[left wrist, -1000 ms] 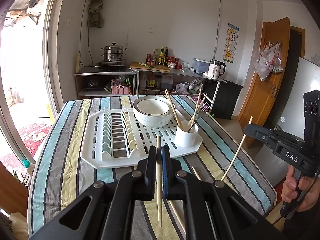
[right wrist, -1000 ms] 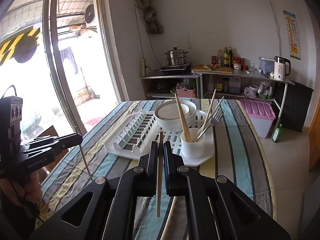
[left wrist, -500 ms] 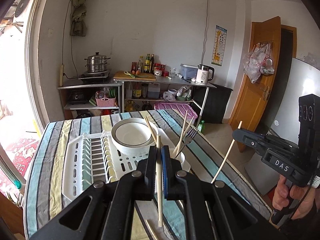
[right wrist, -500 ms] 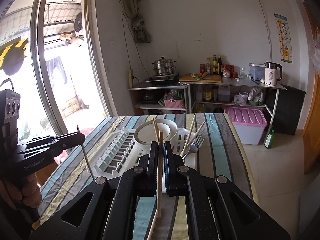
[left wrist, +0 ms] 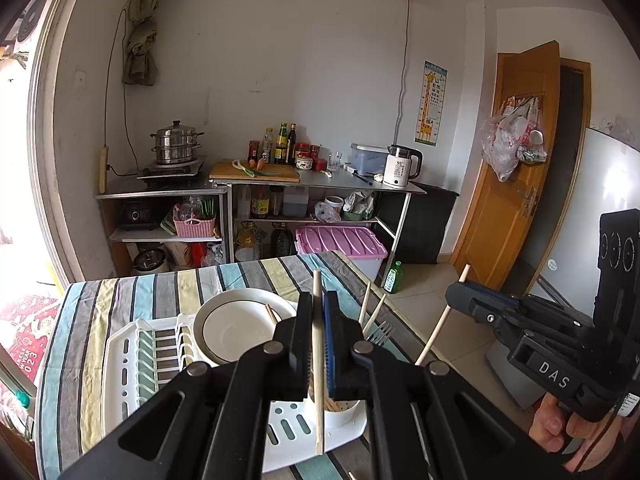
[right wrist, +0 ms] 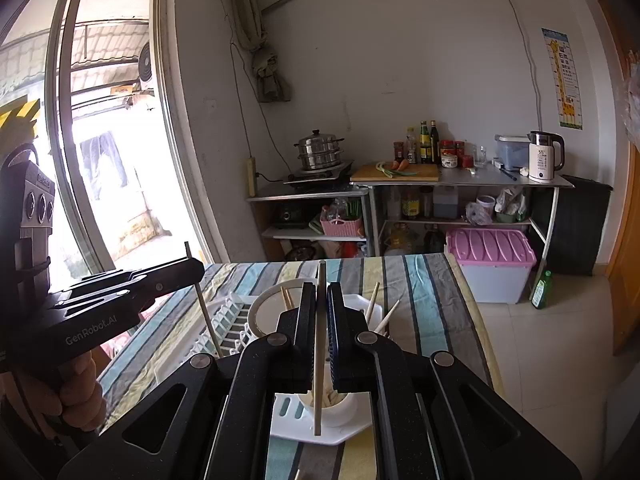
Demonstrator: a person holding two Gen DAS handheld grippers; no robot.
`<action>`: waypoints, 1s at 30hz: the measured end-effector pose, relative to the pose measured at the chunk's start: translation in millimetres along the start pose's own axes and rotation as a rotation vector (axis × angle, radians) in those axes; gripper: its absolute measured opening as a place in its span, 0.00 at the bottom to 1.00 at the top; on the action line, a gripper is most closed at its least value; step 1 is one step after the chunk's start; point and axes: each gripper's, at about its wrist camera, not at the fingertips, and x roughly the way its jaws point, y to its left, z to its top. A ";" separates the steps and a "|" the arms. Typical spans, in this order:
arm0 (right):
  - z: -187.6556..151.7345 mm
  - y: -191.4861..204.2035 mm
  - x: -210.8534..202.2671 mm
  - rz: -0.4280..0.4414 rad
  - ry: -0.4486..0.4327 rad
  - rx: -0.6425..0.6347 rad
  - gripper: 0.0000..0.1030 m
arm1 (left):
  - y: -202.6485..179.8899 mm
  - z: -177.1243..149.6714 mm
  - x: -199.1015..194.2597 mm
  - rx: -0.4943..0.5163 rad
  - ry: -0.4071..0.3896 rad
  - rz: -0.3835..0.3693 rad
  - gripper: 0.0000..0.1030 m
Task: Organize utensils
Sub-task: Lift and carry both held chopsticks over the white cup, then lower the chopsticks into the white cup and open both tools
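Observation:
My left gripper [left wrist: 317, 312] is shut on a wooden chopstick [left wrist: 318, 360] held upright, just above the white utensil cup [left wrist: 340, 416] on the white dish rack [left wrist: 132, 364]. My right gripper [right wrist: 320, 304] is shut on another chopstick [right wrist: 319, 344], also upright over the cup [right wrist: 332, 404]. The cup holds several chopsticks and a fork [left wrist: 380, 330]. Each gripper shows in the other's view, the right one [left wrist: 456, 300] and the left one [right wrist: 196, 268], each with its chopstick.
A white bowl [left wrist: 236, 328] sits on the rack behind the cup. The rack lies on a striped tablecloth [left wrist: 80, 320]. Kitchen shelves [left wrist: 256, 184] and a pink-lidded box [left wrist: 340, 240] stand beyond the table. A wooden door [left wrist: 516, 168] is at the right.
Both grippers have moved forward and up toward the cup, still holding their chopsticks. The cup now lies right beneath the jaws in both views.

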 end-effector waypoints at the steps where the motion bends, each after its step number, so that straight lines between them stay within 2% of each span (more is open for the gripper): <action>1: 1.4 -1.0 2.4 -0.001 -0.002 0.001 0.05 | -0.1 1.6 3.3 0.001 0.000 -0.003 0.06; 16: 9.5 -10.7 32.3 -0.007 -0.002 0.004 0.05 | -1.2 16.3 46.8 0.012 -0.014 -0.026 0.06; 22: 5.0 -13.8 45.8 -0.013 0.017 0.001 0.05 | 2.3 11.3 61.6 0.003 -0.002 -0.043 0.06; 30: -4.1 -18.4 57.3 -0.024 0.046 -0.002 0.05 | 5.9 -1.4 76.4 0.014 0.032 -0.023 0.06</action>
